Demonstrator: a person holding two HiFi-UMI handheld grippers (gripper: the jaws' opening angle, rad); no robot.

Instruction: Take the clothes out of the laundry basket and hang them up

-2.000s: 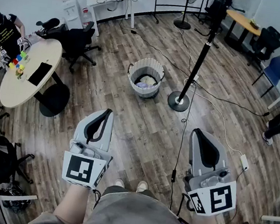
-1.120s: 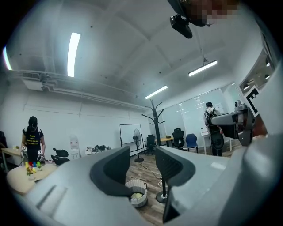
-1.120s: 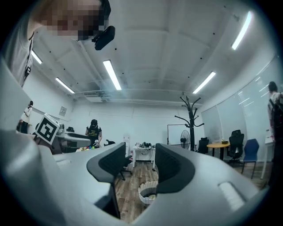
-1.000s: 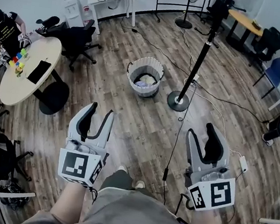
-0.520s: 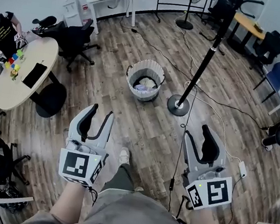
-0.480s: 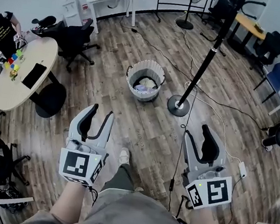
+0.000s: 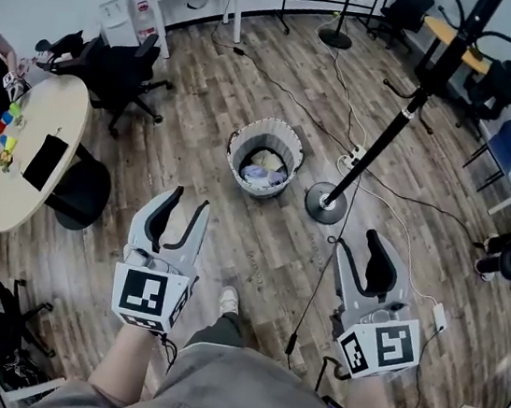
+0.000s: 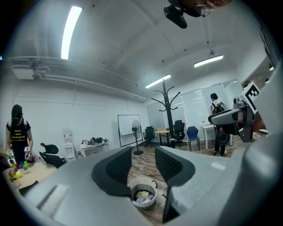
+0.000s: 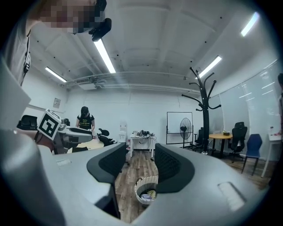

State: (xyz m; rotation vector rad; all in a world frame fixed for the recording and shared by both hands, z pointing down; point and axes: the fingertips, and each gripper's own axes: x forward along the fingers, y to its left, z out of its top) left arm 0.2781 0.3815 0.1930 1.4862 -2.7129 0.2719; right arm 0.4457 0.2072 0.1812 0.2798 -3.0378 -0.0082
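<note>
A round white laundry basket (image 7: 238, 142) stands on the wood floor ahead of me, with pale clothes (image 7: 265, 167) inside. The black coat stand (image 7: 393, 133) rises just right of it on a round base (image 7: 325, 201). My left gripper (image 7: 188, 200) and right gripper (image 7: 360, 241) are held side by side at waist height, short of the basket, both open with nothing between their jaws. In the left gripper view the basket (image 8: 144, 195) shows below the gap of the left gripper (image 8: 142, 154). The right gripper view shows the basket (image 9: 147, 192) under the right gripper (image 9: 140, 152).
A black cable (image 7: 321, 274) runs across the floor from the stand base toward my feet. A round wooden table (image 7: 17, 155) and black office chairs (image 7: 114, 70) stand at the left. More chairs and a desk (image 7: 449, 37) sit at the far right.
The basket and the coat stand have come closer and lower in the head view as I walked toward them. Both grippers kept their places in front of me and stayed open.
</note>
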